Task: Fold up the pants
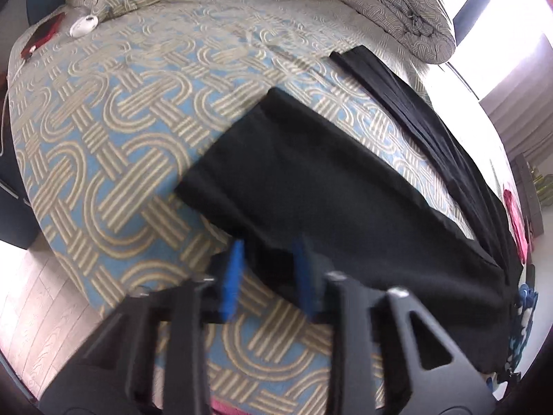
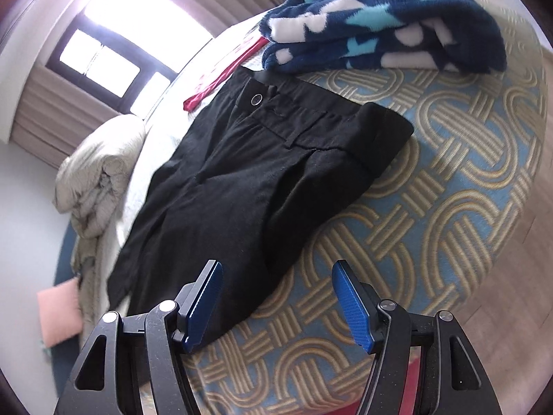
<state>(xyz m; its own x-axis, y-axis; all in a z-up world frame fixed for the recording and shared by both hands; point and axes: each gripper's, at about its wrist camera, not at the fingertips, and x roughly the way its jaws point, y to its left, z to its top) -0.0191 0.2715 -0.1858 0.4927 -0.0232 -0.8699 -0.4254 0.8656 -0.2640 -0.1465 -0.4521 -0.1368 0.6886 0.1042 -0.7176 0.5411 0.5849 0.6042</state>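
Black pants [image 1: 311, 186] lie on the patterned bed cover. In the left wrist view one leg [image 1: 432, 131] stretches toward the far side and a nearer leg part lies across the middle. My left gripper [image 1: 268, 263] has its blue pads apart, with the near edge of the pants between them; no pinch shows. In the right wrist view the pants [image 2: 249, 180] show the waistband and a button [image 2: 256, 99]. My right gripper [image 2: 276, 294] is open and empty, just above the near edge of the pants.
The bed cover [image 1: 121, 131] is blue with beige loops. A rolled duvet [image 1: 390, 3] lies at the far side. A white round device [image 1: 83, 25] and red phone [image 1: 43, 36] sit at the far left. A navy fleece blanket [image 2: 380, 20] lies beyond the waistband, a red garment [image 2: 221, 76] beside it.
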